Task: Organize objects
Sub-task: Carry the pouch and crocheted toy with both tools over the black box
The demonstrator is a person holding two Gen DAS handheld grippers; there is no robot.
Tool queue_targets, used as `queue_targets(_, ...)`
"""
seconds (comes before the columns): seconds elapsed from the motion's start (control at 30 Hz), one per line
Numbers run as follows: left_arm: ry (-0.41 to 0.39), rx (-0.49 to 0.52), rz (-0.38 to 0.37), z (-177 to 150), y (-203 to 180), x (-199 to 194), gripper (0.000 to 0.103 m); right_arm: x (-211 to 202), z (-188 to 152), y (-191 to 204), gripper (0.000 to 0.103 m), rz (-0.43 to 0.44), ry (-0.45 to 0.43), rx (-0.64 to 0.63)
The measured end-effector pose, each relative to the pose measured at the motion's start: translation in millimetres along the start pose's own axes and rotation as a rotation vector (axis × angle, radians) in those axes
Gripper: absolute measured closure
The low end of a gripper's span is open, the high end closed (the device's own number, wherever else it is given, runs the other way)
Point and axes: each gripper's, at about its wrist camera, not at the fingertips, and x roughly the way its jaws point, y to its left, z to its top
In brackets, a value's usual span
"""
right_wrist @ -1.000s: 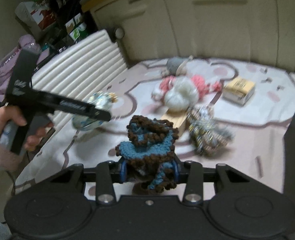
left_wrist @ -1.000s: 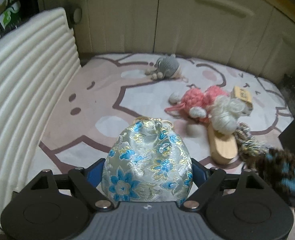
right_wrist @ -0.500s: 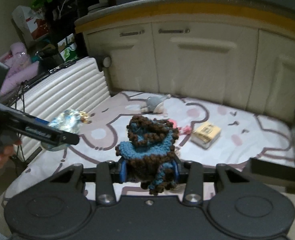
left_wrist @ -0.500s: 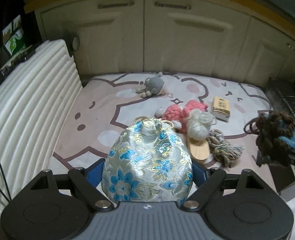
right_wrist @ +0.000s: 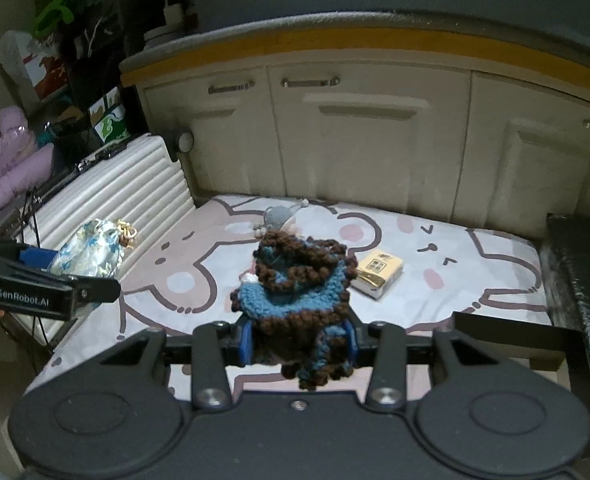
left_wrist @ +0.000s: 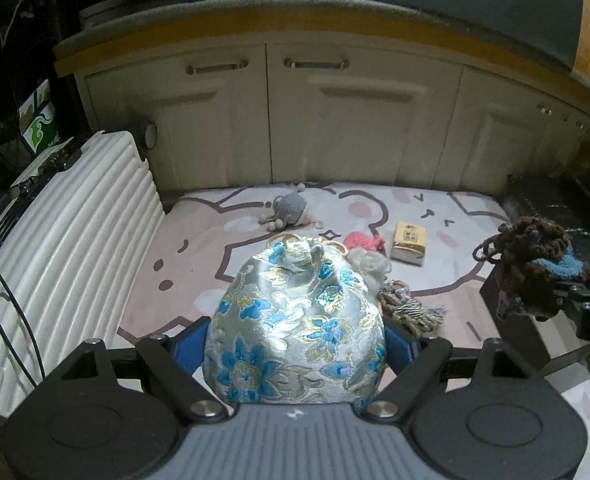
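brocade pouch (left_wrist: 295,332) clamped between left jaws | crocheted pouch (right_wrist: 295,304) between right jaws

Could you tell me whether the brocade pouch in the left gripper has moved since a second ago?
Yes. The brocade pouch, clamped in the left gripper, has risen: the mat below looks farther away and more of the cabinet doors shows.

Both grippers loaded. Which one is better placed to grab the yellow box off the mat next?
Right, likely, once emptied. The yellow box lies just past the right gripper, which is shut on the crocheted pouch. The left gripper holds the brocade pouch over the mat's other side.
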Motion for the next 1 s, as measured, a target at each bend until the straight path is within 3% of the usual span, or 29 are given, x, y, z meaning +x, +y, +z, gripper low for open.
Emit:
queue_targets(0.4,-0.004,-0.016,-0.068,29,-32,-17,0.017,-40,9,-22,0.060,-0.061,-0.039,0.005)
queue_targets(1.0,0.014,0.063,-0.210,82,-166,4,0.017,-79,13,-125,0.059,-0.212,-0.040,0.069)
